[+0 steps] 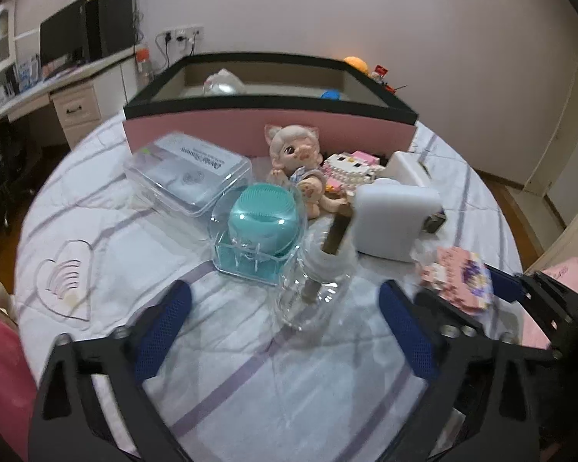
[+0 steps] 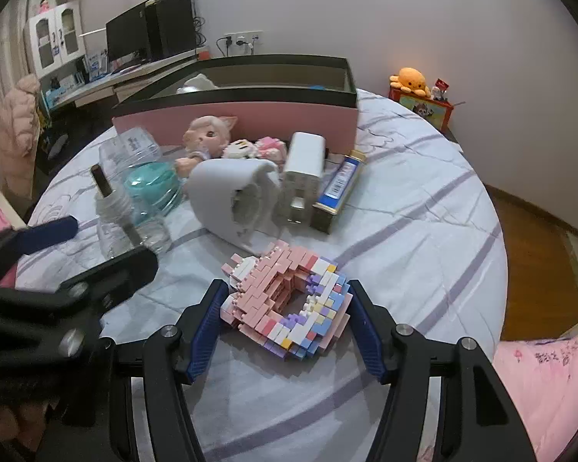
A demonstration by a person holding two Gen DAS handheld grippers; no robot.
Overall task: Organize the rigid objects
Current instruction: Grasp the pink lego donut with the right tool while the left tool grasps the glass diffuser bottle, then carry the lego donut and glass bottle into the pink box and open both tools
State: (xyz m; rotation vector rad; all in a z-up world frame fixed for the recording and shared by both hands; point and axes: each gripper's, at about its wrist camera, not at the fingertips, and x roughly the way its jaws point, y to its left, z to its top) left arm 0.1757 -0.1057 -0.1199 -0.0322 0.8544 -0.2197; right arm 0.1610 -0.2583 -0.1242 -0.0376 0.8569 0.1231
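Right gripper point(image 2: 285, 319): blue-padded fingers point(image 2: 206, 327) bracket a brick model point(image 2: 289, 304), one pad at each side, pressing on it. The model is a squat block-built piece in pink, white, lilac and pale blue with a few yellow studs and a hollow centre; it lies on the bed point(image 2: 424, 231) at the near edge of the clutter.

Left gripper point(image 1: 285, 331): jaws spread, fingers point(image 1: 162, 331) clear of everything; a clear bottle point(image 1: 312, 288) stands just ahead between the fingertips, untouched. The bottle is transparent plastic with ribbed shoulders and a brown wick stick point(image 1: 337, 236) rising from its white neck.

Beyond the bottle, a teal dome point(image 1: 264, 215) sits in a clear case, touching or nearly touching the bottle. Left of it lies a clear lidded box point(image 1: 189, 171) with a printed label.

Right of the bottle: a white rounded device point(image 1: 399, 215) with a round recess in its end. Behind this stand a white block point(image 2: 306, 161) and, beside it, a blue and gold tin point(image 2: 339, 192), lying flat.

Further back: a doll point(image 1: 293, 158) with pale hair and pointed ears, leaning beside a pink and white brick cat point(image 1: 350, 171).

Farthest on the bed: a large open box point(image 1: 269, 123), pink-sided with a black rim, holding a white item and a blue one, both mostly hidden.

Bedding: white quilt with lilac stripes and a heart motif point(image 1: 65, 281).
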